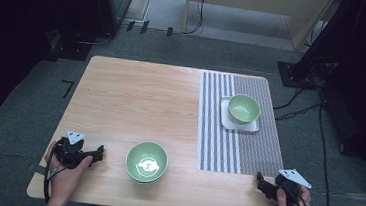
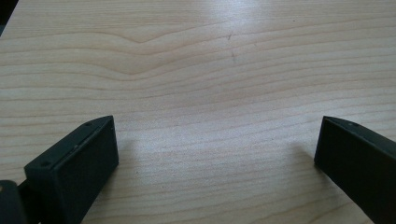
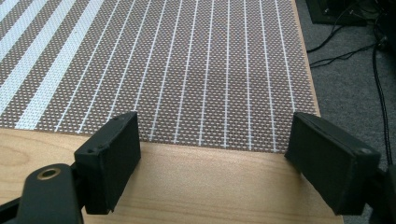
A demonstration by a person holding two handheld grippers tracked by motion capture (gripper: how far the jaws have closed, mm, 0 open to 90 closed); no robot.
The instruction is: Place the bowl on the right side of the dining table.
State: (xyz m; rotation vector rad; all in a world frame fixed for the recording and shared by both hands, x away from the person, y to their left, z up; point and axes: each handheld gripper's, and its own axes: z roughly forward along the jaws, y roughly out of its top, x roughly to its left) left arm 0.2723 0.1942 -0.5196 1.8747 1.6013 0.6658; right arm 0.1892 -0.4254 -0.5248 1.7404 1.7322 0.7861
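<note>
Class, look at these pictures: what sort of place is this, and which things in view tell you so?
Probably a lab or studio set up for recording tabletop handling, not a home kitchen. A small wooden table stands on grey carpet with loose cables across the floor, dark equipment stands around it, and a hand-held gripper rests at the near edge.

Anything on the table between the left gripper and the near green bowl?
Nothing: in the high view, bare wood separates the left gripper from the near green bowl.
</note>
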